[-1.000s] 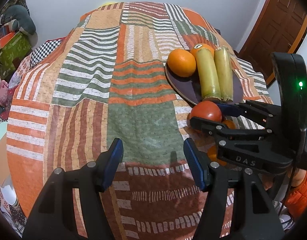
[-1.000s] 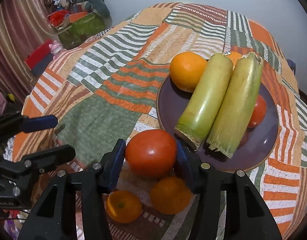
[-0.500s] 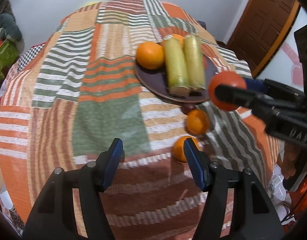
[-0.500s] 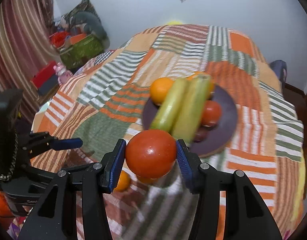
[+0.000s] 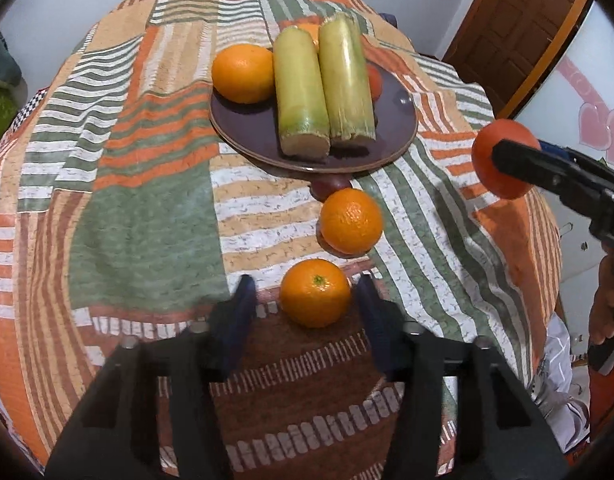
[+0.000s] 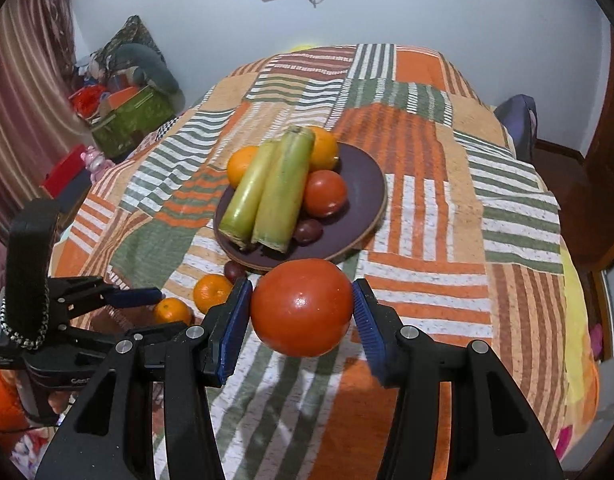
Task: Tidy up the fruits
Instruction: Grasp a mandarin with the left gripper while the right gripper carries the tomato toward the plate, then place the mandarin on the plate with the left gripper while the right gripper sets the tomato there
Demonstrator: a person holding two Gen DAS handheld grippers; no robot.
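Plate point(image 6: 371, 184): the right wrist view alone shows a second tomato point(image 6: 325, 193) on it behind the stalks.

Right gripper point(image 6: 303, 312): clamped on tomato point(image 6: 302, 307), lifted near the plate.

Left gripper point(image 5: 307, 300): jaws just closing around, not gripping, mandarin point(image 5: 315, 293) near the plate.

— Cloth point(image 5: 147, 208)?
— Patchwork of orange, green, white and brown stripes.
— Plate point(image 5: 399, 120)?
— Dark purple-brown; pale green stalks point(image 5: 303, 96), orange fruit point(image 5: 243, 74).
— Gripper pads point(image 6: 235, 320)?
— Blue, around a glossy red tomato point(image 6: 303, 308).
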